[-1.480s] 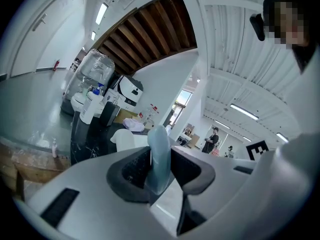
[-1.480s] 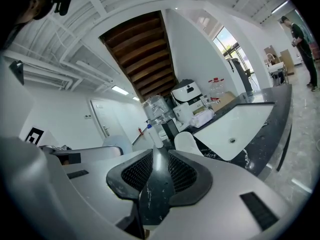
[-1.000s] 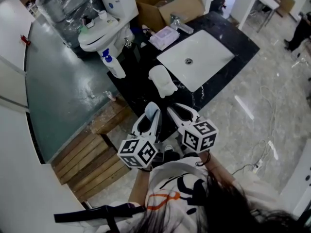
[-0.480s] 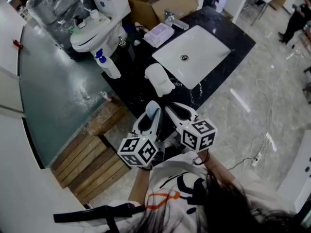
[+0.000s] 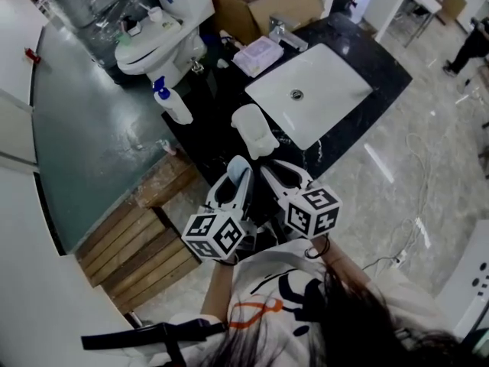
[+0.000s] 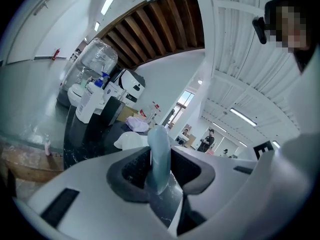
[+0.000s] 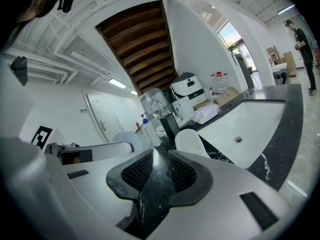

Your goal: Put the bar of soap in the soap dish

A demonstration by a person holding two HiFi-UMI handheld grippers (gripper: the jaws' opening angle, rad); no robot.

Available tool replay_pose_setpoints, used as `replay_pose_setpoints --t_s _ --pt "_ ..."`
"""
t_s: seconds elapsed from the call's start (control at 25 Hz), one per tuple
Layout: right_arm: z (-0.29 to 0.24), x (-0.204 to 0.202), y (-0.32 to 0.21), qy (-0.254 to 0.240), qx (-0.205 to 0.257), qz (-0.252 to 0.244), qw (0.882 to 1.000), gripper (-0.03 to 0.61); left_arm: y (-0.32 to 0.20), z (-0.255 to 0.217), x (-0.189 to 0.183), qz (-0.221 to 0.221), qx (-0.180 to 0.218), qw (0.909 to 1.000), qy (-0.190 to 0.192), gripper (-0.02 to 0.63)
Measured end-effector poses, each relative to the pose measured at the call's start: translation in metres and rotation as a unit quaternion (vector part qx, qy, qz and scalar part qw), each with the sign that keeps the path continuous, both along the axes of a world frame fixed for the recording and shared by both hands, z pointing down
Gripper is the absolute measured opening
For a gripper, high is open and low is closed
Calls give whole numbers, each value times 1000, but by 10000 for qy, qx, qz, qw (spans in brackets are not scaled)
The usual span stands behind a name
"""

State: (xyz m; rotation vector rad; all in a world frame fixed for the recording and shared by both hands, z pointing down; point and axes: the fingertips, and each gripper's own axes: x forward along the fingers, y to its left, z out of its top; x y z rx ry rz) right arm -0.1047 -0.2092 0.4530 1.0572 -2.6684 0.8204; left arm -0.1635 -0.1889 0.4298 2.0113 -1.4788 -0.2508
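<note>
Black marble worktop point(image 5: 218, 125) runs diagonally across the upper middle of the head view, with the white sink point(image 5: 309, 90) set in it at upper right. White soap dish point(image 5: 254, 128) sits on the worktop just left of the sink, near centre frame, empty. Both grippers are below centre, at the worktop's lower edge. Left gripper point(image 5: 235, 180) is clamped on the pale blue bar of soap point(image 6: 159, 151), held upright, well short of the dish. Right gripper point(image 7: 154, 170): narrow gap, nothing in it.
</note>
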Motion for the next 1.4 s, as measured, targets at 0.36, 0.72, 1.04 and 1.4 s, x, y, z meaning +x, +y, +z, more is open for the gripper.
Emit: replay_pose_setpoints --t_s 0.36,0.72,1.04,1.4 --pt "4 0 -40 115 -67 -323 9994 103 -36 6 0 -377 -158 9991 87 117" --pt "7 6 -76 81 -118 -515 9986 103 -61 12 3 -624 -242 9977 86 115" --pt "9 6 -98 27 -212 -635 9978 103 -78 15 4 -745 -343 9966 42 115" --pt "14 2 -118 -10 -296 -772 9966 103 -95 23 6 -806 -450 9957 72 117"
